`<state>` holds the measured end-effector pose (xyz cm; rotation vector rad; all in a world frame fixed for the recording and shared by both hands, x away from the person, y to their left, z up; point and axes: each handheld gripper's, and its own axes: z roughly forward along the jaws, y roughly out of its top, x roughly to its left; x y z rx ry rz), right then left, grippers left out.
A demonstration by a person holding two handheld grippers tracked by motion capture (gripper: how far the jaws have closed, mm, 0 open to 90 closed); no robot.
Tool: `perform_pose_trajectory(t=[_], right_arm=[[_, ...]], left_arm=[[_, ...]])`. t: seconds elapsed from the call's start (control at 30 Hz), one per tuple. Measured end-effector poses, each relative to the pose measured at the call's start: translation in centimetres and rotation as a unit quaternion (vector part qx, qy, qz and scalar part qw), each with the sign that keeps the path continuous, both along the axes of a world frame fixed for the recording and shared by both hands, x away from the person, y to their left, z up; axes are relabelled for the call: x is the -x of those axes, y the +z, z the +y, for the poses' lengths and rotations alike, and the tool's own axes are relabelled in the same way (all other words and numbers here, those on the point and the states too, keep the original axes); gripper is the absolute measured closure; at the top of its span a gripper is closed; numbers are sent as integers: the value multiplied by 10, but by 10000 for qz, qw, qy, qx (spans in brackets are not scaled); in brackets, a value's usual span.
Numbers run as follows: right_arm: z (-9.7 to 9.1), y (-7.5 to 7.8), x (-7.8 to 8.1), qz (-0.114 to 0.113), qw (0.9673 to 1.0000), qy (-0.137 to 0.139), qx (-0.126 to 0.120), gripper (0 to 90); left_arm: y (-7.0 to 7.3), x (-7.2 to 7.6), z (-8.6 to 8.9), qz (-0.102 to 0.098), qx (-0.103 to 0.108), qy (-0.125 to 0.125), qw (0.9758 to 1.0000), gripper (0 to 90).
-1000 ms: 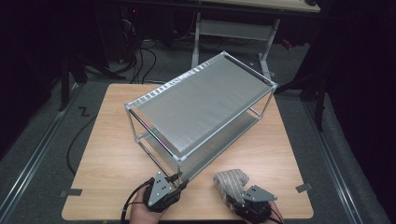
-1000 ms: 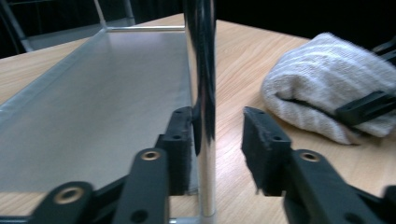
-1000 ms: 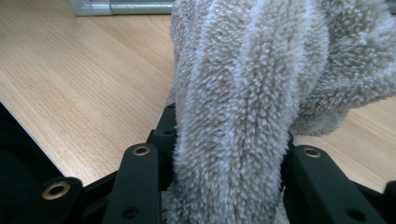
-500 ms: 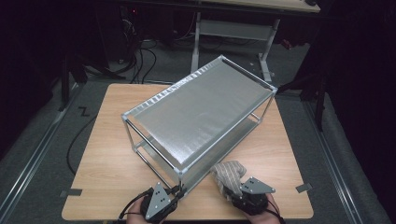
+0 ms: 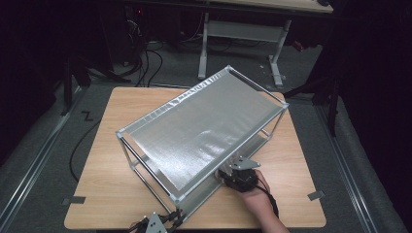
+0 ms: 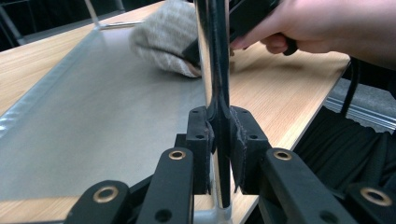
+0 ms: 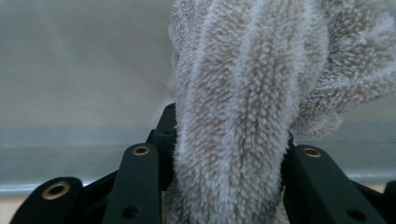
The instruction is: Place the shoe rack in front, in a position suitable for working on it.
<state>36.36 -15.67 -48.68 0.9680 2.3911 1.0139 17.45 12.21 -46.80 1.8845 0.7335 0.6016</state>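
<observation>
Two things were in hand: a soft, light terry cloth (image 7: 233, 116), bunched on the lower shelf (image 6: 93, 116) of the metal rack (image 5: 204, 126), pinched by the right gripper (image 5: 231, 174); the left gripper (image 6: 219, 149) clamped the rack's stiff, slippery corner post (image 6: 212, 56). That clamp showed clearly from the left gripper view; the high view showed the rack's skew on the tabletop (image 5: 97, 170).

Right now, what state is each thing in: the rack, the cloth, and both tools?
Rack: upright on the table, set at a slant to its edges.
Post: front corner post of the rack, clamped by the left tool.
Cloth: bunched, held in the right tool, on the rack's lower shelf.
Left tool: shut on the post.
Right tool: shut on the cloth, reaching under the top shelf.
</observation>
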Motion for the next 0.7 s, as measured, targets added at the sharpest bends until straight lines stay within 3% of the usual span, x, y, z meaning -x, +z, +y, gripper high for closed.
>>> perform_pose_trajectory(t=[0.07, 0.13, 0.33, 0.7], right_arm=[[4, -7, -5, 151, 9998, 74, 136, 597], [5, -8, -6, 207, 9996, 149, 88, 599], [2, -8, -1, 208, 9997, 135, 78, 603], [-11, -7, 13, 240, 9996, 117, 15, 603]], left_arm=[[0, 1, 3, -14, -7, 62, 10000, 786], [0, 1, 5, -35, -28, 98, 9999, 785], [0, -5, 13, -46, -68, 192, 9998, 783], [-1, -24, 27, 41, 104, 752, 9971, 792]])
